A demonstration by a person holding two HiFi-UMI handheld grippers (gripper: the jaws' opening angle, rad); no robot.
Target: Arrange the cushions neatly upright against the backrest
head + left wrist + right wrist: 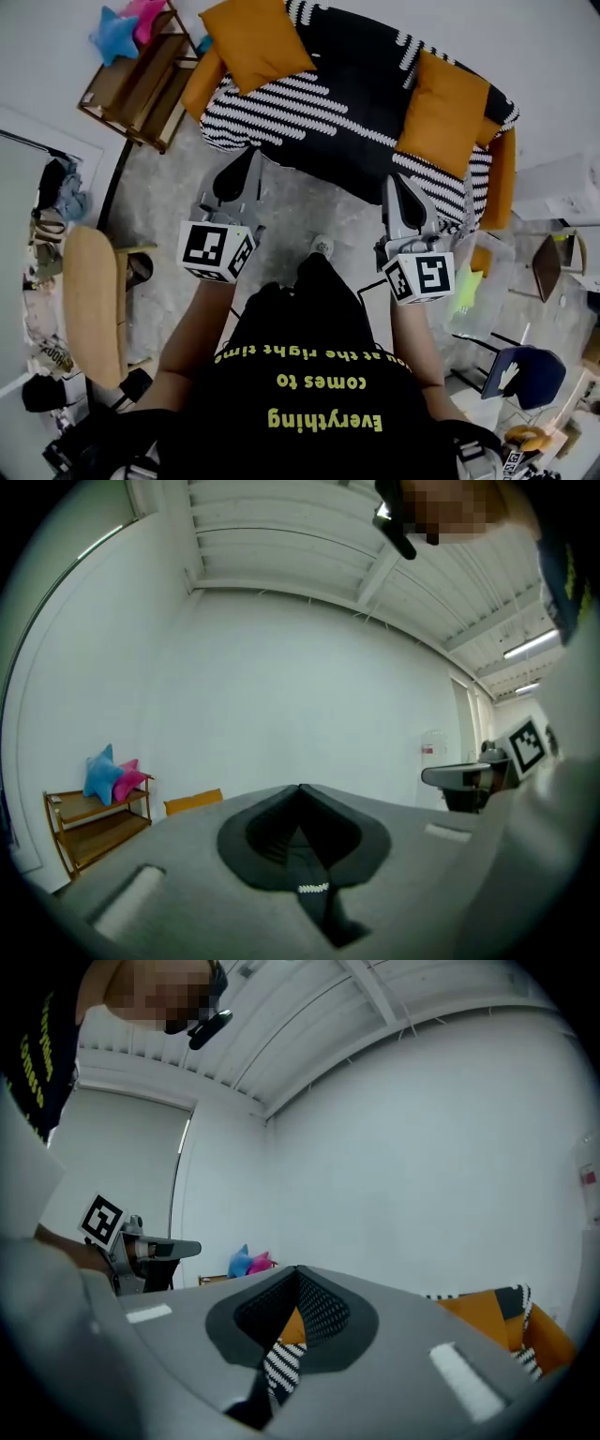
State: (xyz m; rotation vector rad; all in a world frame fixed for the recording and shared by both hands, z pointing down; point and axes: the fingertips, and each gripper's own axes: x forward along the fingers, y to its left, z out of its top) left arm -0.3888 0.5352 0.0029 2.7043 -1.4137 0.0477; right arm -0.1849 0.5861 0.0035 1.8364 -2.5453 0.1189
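Cushions are what this job turns on, and two orange ones sit on the sofa (323, 117), which is draped in a black and white striped cover. The left cushion (255, 39) lies well ahead of the left gripper (249, 161), beyond its tips at the far left end of the seat. It looks tilted and turned at an angle, not square to the backrest, so it probably needs straightening. That gripper has its jaws pressed together with nothing between them, and its own view looks over the tips to a bare wall. It is held low and short of the sofa, likely because no reach has begun.

The right gripper (401, 187) is likewise closed and empty. The orange and striped patches that show through its jaw window are the sofa beyond, not something gripped. The right cushion (452, 101) sits ahead of this gripper and a little to its right, nearer than the other cushion is to its gripper. It leans toward the sofa's right end, and I cannot tell how upright it stands.

With both grippers apart from the cushions, the arranging seems not yet under way. Each would have to open before it could take a cushion edge.
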